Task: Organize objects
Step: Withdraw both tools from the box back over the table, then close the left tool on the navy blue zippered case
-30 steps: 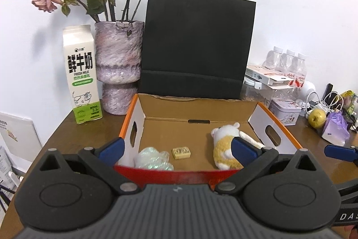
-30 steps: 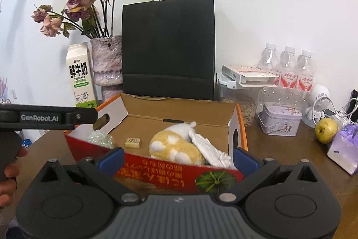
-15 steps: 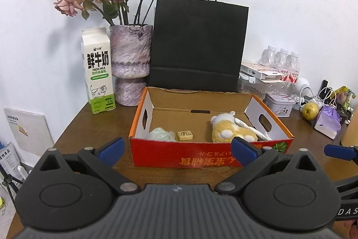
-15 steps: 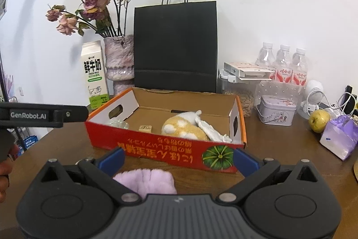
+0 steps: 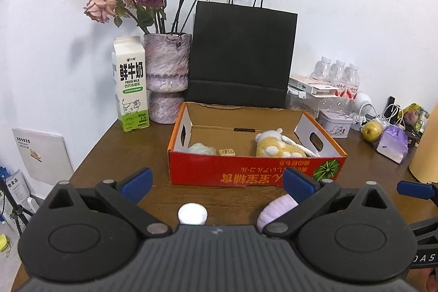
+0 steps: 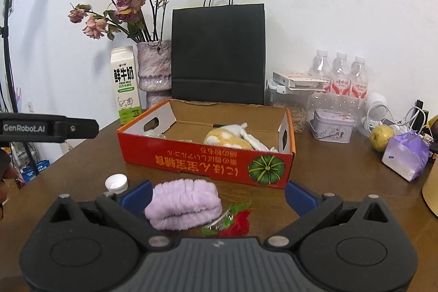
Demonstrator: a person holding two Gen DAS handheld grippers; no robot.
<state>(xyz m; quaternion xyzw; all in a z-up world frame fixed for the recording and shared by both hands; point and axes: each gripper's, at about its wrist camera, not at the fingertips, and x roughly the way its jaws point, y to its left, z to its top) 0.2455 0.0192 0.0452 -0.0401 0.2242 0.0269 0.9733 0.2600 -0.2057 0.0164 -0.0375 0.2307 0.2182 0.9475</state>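
A red cardboard box (image 5: 254,171) (image 6: 208,163) sits on the brown table, holding a yellow plush toy (image 5: 276,148) (image 6: 227,140), a small tan block (image 5: 226,152) and a pale crumpled wrapper (image 5: 201,149). In front of the box lie a white bottle cap (image 5: 192,213) (image 6: 116,181), a purple fluffy headband (image 6: 183,205) (image 5: 276,210) and a red flower hair clip (image 6: 232,219). My left gripper (image 5: 217,184) is open and empty above the cap. My right gripper (image 6: 219,194) is open and empty, with the headband and clip between its fingers' span.
Behind the box stand a milk carton (image 5: 130,84), a vase of dried roses (image 5: 167,78) and a black paper bag (image 5: 241,56). At the right are water bottles (image 6: 339,75), a tin (image 6: 332,125), a pear (image 6: 382,137) and a purple packet (image 6: 406,155).
Both grippers have pulled back from the box toward the table's front. The cap, headband and flower clip have come into view in front of the box.
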